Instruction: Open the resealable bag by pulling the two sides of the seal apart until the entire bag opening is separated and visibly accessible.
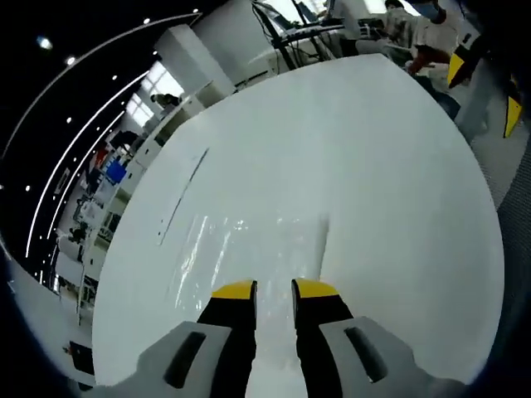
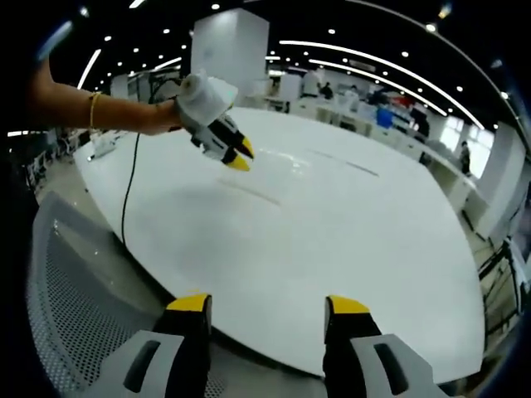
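Observation:
A clear resealable bag (image 1: 249,245) lies flat on the white table (image 1: 373,166), its film glinting. A thin dark line (image 1: 184,195) runs on the table beyond it. My left gripper (image 1: 275,289) hovers at the bag's near edge, jaws a narrow gap apart; the film reaches up to that gap, and I cannot tell whether it touches them. The right gripper view shows that same left gripper (image 2: 241,156), held by a hand just above the table, with the bag (image 2: 290,163) beside its tips. My right gripper (image 2: 265,305) stands wide open at the table's near edge, holding nothing.
A grey mesh chair (image 2: 66,282) sits below the table's edge by the right gripper. A black cable (image 2: 129,195) hangs from the left gripper across the table. A person's bare arm (image 2: 91,108) reaches in from the left. Desks and people stand beyond the table's far edge (image 1: 415,33).

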{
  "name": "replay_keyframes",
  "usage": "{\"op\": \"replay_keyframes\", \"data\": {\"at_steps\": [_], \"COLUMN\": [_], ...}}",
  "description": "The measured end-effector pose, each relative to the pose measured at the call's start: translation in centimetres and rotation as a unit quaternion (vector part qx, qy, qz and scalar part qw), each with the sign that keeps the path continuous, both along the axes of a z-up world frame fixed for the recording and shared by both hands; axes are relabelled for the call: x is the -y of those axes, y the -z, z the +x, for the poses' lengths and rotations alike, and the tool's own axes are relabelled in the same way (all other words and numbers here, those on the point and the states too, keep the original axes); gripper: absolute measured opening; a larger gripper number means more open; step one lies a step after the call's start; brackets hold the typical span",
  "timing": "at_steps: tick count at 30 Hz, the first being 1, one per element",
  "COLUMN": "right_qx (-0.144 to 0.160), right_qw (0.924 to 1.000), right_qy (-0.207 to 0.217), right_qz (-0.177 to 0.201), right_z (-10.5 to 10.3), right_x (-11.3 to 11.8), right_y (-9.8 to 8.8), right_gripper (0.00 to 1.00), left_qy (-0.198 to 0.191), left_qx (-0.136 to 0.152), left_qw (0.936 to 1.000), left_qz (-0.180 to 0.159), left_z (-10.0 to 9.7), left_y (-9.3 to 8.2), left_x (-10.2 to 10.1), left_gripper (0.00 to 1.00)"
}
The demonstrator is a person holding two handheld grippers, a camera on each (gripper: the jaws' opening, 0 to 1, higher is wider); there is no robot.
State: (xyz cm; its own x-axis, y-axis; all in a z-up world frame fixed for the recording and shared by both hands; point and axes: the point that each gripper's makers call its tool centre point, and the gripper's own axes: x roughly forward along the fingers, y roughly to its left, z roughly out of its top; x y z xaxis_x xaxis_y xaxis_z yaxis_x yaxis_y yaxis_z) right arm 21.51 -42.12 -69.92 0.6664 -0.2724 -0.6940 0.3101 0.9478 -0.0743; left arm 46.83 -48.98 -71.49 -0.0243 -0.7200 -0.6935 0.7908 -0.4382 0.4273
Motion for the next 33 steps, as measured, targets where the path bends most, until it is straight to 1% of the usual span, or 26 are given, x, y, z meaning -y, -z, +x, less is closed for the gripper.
{"op": "replay_keyframes", "data": {"at_steps": [4, 5, 7, 8, 10, 14, 16, 17, 19, 21, 22, 23, 25, 27, 30, 31, 32, 33], "right_qx": [0.005, 0.006, 0.010, 0.012, 0.013, 0.017, 0.018, 0.020, 0.021, 0.020, 0.020, 0.020, 0.020, 0.021, 0.024, 0.024, 0.028, 0.028], "right_qw": [1.0000, 1.0000, 0.9999, 0.9999, 0.9999, 0.9998, 0.9998, 0.9997, 0.9997, 0.9996, 0.9996, 0.9996, 0.9996, 0.9996, 0.9995, 0.9995, 0.9994, 0.9994], "right_qy": [-0.002, -0.002, -0.002, -0.002, -0.003, -0.010, -0.013, -0.013, -0.014, -0.018, -0.019, -0.019, -0.020, -0.021, -0.022, -0.022, -0.022, -0.022], "right_qz": [0.002, 0.002, 0.002, 0.001, -0.003, -0.005, -0.003, -0.003, -0.001, -0.003, -0.003, -0.003, -0.003, -0.003, -0.003, -0.002, 0.000, 0.001], "right_z": [0.1, 0.1, 0.1, 0.2, 0.3, 0.5, 0.5, 0.6, 0.6, 0.6, 0.7, 0.7, 0.7, 0.8, 1.0, 1.0, 1.2, 1.2], "right_x": [0.0, 0.0, 0.0, 0.0, 0.0, -0.2, -0.2, -0.2, -0.3, -0.4, -0.5, -0.5, -0.5, -0.5, -0.4, -0.4, -0.5, -0.5], "right_y": [-0.1, -0.1, -0.2, -0.3, -0.3, -0.4, -0.4, -0.4, -0.4, -0.4, -0.4, -0.4, -0.4, -0.4, -0.4, -0.4, -0.5, -0.5], "right_gripper": [0.53, 0.52, 0.52, 0.52, 0.52, 0.53, 0.53, 0.53, 0.53, 0.53, 0.53, 0.53, 0.53, 0.53, 0.53, 0.53, 0.53, 0.53], "left_qy": [-0.008, -0.009, -0.015, -0.025, -0.036, -0.054, -0.062, -0.070, -0.083, -0.099, -0.101, -0.109, -0.117, -0.110, -0.106, -0.107, -0.113, -0.115], "left_qx": [-0.023, -0.024, -0.034, -0.047, -0.065, -0.096, -0.113, -0.132, -0.167, -0.192, -0.195, -0.204, -0.211, -0.210, -0.198, -0.198, -0.203, -0.204], "left_qw": [0.9997, 0.9996, 0.9992, 0.9984, 0.9969, 0.9931, 0.9903, 0.9872, 0.9792, 0.9716, 0.9704, 0.9668, 0.9633, 0.9649, 0.9681, 0.9680, 0.9659, 0.9653], "left_qz": [-0.007, -0.008, -0.012, -0.017, -0.028, -0.041, -0.052, -0.056, -0.081, -0.098, -0.100, -0.109, -0.118, -0.113, -0.110, -0.111, -0.115, -0.116], "left_z": [-0.5, -0.4, -0.5, -0.6, -0.7, -1.1, -1.4, -1.6, -2.0, -2.0, -2.0, -1.9, -1.7, -1.9, -2.1, -2.1, -2.1, -2.1], "left_y": [-0.9, -1.0, -1.4, -1.7, -2.4, -3.2, -3.8, -4.1, -5.1, -6.0, -6.1, -6.5, -7.0, -7.0, -6.7, -6.7, -6.8, -6.8], "left_x": [-0.5, -0.6, -0.9, -1.2, -1.6, -2.8, -3.4, -3.8, -4.2, -4.9, -5.1, -5.4, -6.2, -6.7, -7.7, -7.8, -8.4, -8.5], "left_gripper": [0.21, 0.23, 0.24, 0.23, 0.23, 0.30, 0.32, 0.34, 0.34, 0.35, 0.36, 0.38, 0.41, 0.48, 0.57, 0.58, 0.59, 0.60]}}
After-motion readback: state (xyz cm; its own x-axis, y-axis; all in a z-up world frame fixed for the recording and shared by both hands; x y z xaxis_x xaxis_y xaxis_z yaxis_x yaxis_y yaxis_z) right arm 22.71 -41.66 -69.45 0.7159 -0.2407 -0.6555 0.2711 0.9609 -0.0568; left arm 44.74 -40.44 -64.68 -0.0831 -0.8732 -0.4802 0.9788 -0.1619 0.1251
